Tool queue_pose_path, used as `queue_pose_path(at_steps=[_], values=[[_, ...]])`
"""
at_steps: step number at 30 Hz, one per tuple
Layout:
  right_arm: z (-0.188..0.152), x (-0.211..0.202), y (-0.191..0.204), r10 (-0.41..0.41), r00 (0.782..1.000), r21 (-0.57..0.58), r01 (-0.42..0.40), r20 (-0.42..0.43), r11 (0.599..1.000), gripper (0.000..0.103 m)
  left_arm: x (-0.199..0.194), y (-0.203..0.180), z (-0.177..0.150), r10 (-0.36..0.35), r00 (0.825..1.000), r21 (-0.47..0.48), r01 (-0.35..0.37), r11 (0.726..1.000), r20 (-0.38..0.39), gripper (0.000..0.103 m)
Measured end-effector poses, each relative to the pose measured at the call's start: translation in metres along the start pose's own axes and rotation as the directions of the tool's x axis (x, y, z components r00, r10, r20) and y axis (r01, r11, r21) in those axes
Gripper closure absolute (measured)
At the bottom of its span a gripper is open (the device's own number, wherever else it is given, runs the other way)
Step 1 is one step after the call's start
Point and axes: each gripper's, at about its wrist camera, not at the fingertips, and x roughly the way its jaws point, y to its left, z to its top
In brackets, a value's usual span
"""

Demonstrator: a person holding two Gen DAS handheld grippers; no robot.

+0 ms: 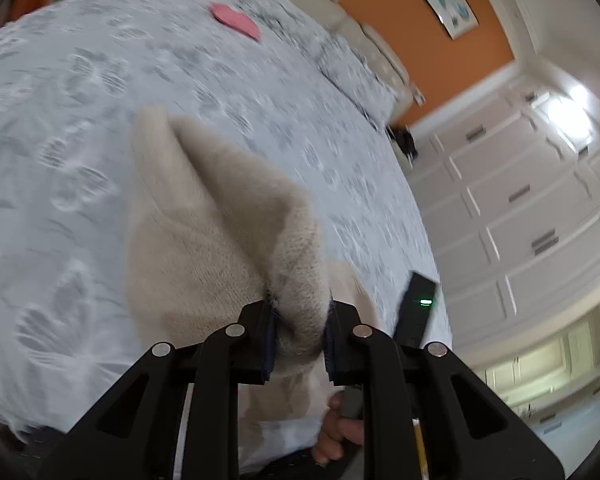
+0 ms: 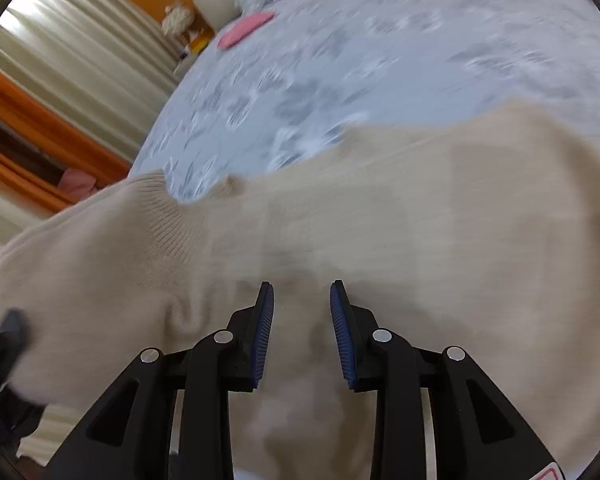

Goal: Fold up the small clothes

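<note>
left gripper [image 1: 300, 334] clamping beige sweater [image 1: 204, 232], no legible writing

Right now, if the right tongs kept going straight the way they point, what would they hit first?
Most likely the beige sweater, which fills the view just beyond the open right tongs; the bedspread lies under and beyond it. Blur makes depth uncertain.

I am seeing a soft, fuzzy beige knit sweater [image 1: 204, 240] with ribbed cuff, lying over matt printed cotton bedspread [image 1: 60, 100].
</note>
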Motion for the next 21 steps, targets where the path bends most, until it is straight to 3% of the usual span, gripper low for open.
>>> queue_pose_path(at_steps=[5, 7, 9, 10, 11, 12, 14, 16, 18, 21], values=[[-0.009, -0.062, -0.056, -0.091, 0.992, 0.049, 0.088, 0.085, 0.995, 0.07, 0.061, -0.042, -0.035, -0.007, 0.99, 0.103, 0.022, 0.994, -0.138, 0.086], [-0.014, -0.076, -0.075, -0.121, 0.989, 0.077, 0.115, 0.089, 0.99, 0.068, 0.097, -0.048, -0.062, 0.039, 0.97, 0.151, -0.002, 0.988, -0.239, 0.085], [-0.019, -0.086, -0.089, -0.13, 0.988, 0.098, 0.122, 0.081, 0.988, 0.067, 0.119, -0.04, -0.08, 0.075, 0.946, 0.142, -0.031, 0.989, -0.316, 0.083], [-0.022, -0.091, -0.093, -0.128, 0.989, 0.102, 0.121, 0.072, 0.987, 0.066, 0.119, -0.036, -0.087, 0.069, 0.945, 0.122, -0.031, 0.992, -0.321, 0.082], [-0.023, -0.094, -0.093, -0.125, 0.99, 0.097, 0.118, 0.068, 0.988, 0.064, 0.108, -0.034, -0.092, 0.044, 0.959, 0.11, -0.013, 0.994, -0.281, 0.079], [-0.024, -0.099, -0.089, -0.107, 0.992, 0.079, 0.102, 0.069, 0.992, 0.056, 0.094, -0.034, -0.094, 0.03, 0.97, 0.122, 0.0, 0.993, -0.241, 0.069], [-0.023, -0.104, -0.078, -0.077, 0.994, 0.044, 0.074, 0.079, 0.996, 0.043, 0.07, -0.034, -0.094, 0.02, 0.978, 0.137, 0.008, 0.99, -0.206, 0.052], [-0.022, -0.106, -0.062, -0.035, 0.996, 0.002, 0.035, 0.084, 0.999, 0.041, 0.041, -0.03, -0.092, 0.046, 0.986, 0.154, -0.022, 0.988, -0.159, 0.032], [-0.021, -0.104, -0.041, 0.009, 0.997, -0.067, -0.004, 0.079, 0.998, 0.041, 0.018, -0.023, -0.09, 0.096, 0.99, 0.186, -0.076, 0.98, -0.104, 0.032], [-0.026, -0.092, -0.012, 0.046, 0.998, -0.191, -0.038, 0.039, 0.981, 0.04, 0.001, -0.009, -0.09, 0.156, 0.984, 0.195, -0.136, 0.971, -0.086, 0.029]])
